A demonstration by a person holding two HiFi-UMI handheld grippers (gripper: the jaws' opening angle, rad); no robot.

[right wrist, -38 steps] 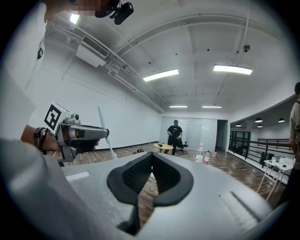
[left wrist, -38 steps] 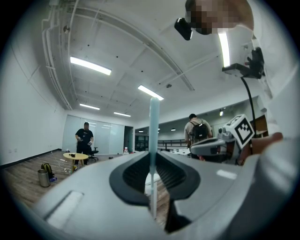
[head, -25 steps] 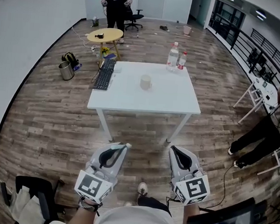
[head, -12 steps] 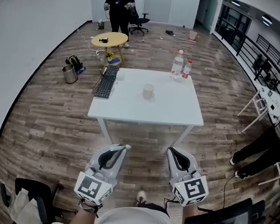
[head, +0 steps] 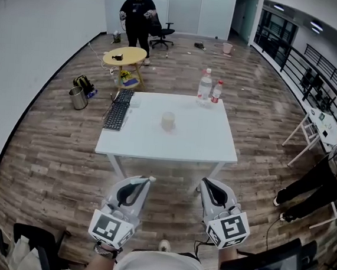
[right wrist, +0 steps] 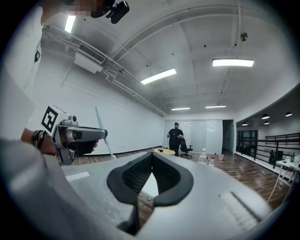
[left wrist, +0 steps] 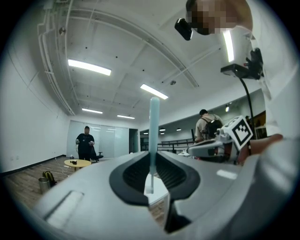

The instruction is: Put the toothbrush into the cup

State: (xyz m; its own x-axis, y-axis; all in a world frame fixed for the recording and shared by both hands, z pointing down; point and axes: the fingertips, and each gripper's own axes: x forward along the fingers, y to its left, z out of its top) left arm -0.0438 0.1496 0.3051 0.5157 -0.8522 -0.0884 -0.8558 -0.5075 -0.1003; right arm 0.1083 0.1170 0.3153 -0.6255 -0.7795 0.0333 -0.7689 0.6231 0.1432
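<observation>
A pale cup (head: pixel 168 121) stands near the middle of the white table (head: pixel 197 146), well ahead of both grippers. My left gripper (head: pixel 144 180) is held low near my body and is shut on a light-blue toothbrush (left wrist: pixel 153 126), whose handle sticks straight out past the jaws. From the right gripper view the same toothbrush (right wrist: pixel 103 133) slants up out of the left gripper (right wrist: pixel 79 135). My right gripper (head: pixel 207 183) hovers beside it at the same height, shut with nothing in it. Both are short of the table's near edge.
On the table lie a black keyboard (head: pixel 116 115) at the left and two bottles (head: pixel 205 87) at the far right corner. Beyond it are a small yellow round table (head: pixel 125 56), a metal bucket (head: pixel 77 98) and a standing person (head: pixel 136 17). Another person's legs (head: pixel 309 183) are at the right.
The table and cup sit lower and closer in the head view than a second ago, as I have stepped toward them. Both grippers keep their pose, and the toothbrush stays in the left one.
</observation>
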